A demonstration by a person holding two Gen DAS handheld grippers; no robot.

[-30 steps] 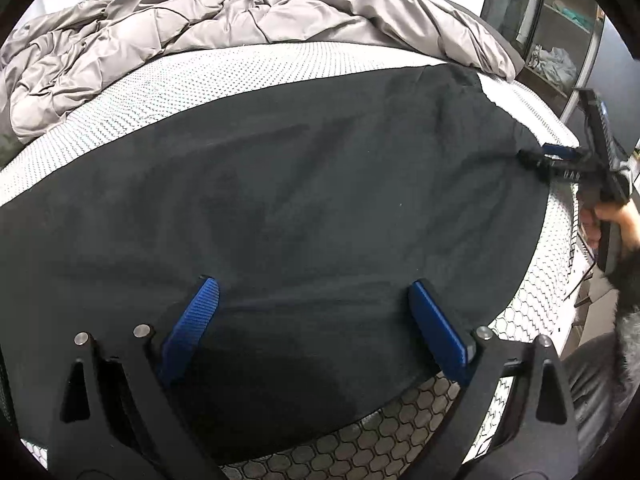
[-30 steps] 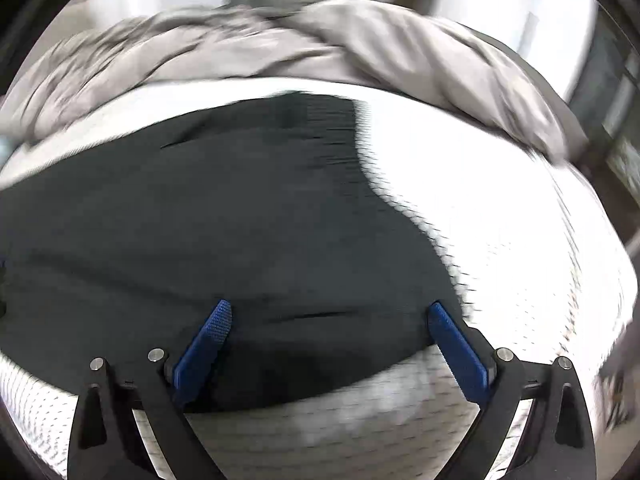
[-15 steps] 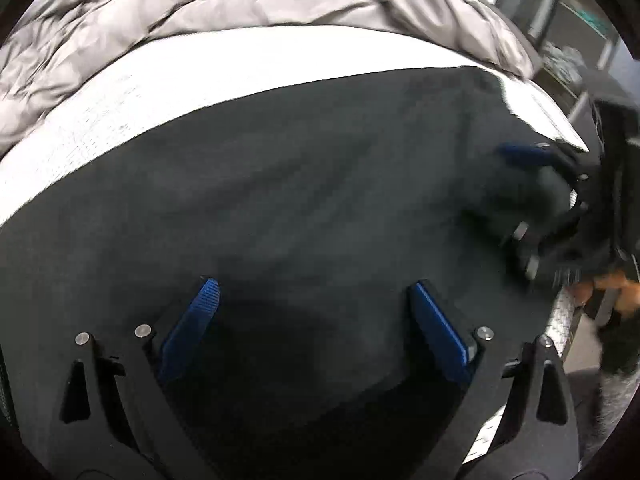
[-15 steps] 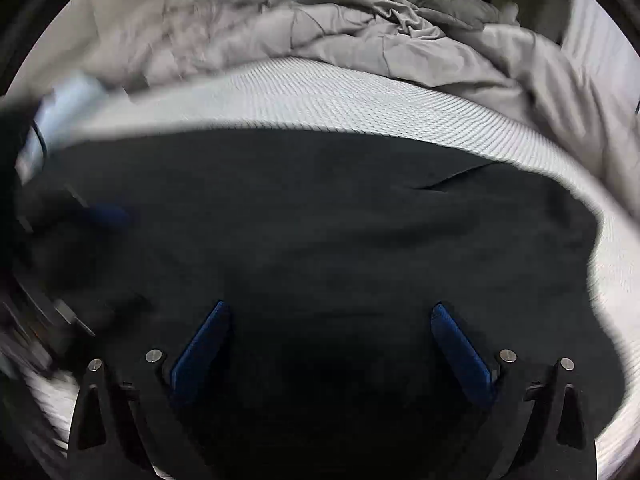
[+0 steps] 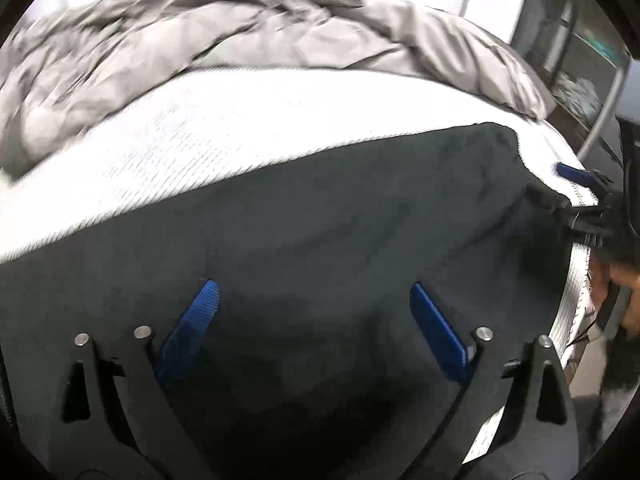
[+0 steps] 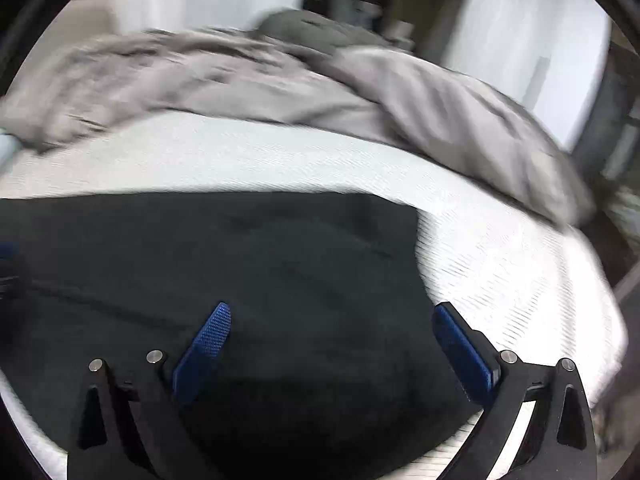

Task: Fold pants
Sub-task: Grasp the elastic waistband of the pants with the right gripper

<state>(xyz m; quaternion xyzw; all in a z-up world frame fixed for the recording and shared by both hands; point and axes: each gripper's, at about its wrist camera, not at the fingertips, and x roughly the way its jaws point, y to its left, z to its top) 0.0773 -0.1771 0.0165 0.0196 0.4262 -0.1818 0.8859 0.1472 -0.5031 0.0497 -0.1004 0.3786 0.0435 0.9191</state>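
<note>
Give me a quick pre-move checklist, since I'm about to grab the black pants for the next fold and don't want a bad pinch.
1. Left tongs open: ok, blue pads spread wide over the black pants.
2. Right tongs open: ok, nothing between the pads.
3. Pants lying flat on the white mattress: ok, only faint creases.
4. Right-hand edge of the pants visible to the right tongs: ok, it meets the mattress near the right pad.
5. Grey duvet away from the pants: ok, bunched at the far side.
6. Layers stacked evenly: cannot tell, dark fabric and blur hide the edges.
</note>
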